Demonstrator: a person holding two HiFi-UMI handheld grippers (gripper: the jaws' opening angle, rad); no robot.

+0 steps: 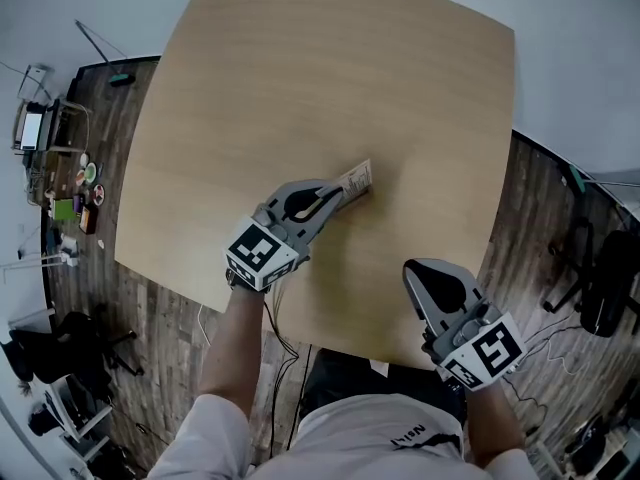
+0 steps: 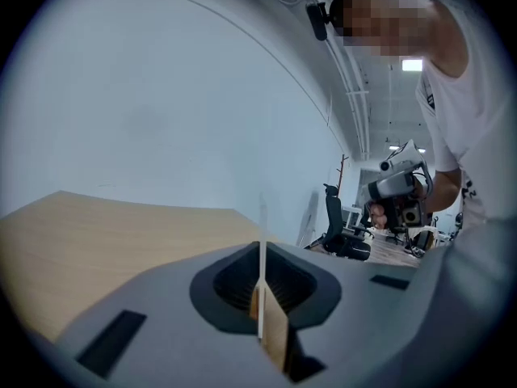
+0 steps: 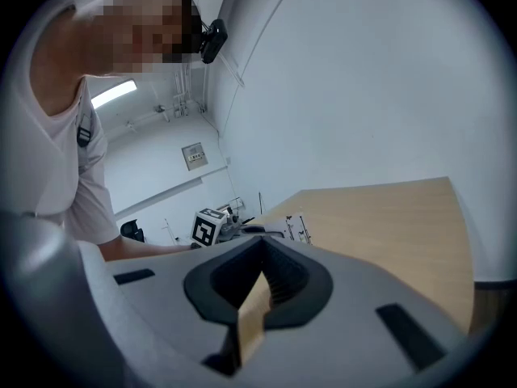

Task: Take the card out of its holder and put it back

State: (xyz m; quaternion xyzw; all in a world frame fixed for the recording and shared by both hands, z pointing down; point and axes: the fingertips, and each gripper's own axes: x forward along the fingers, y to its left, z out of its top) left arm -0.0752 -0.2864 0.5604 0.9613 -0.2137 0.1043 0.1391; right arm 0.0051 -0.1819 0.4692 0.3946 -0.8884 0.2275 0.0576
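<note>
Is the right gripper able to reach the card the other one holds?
Probably yes. Only bare table lies between the right gripper and the card, whose end sticks out of the left gripper.

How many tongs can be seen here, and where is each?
2. The left tongs are above the table, shut on a card; the right tongs are near its front edge, shut, holding nothing.

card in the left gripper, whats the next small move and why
Probably open the right gripper and bring it toward the free end of the card. The left gripper is shut on the card's near end, low over the table, while the right one is shut, empty and apart from it. I cannot tell card from holder here.
</note>
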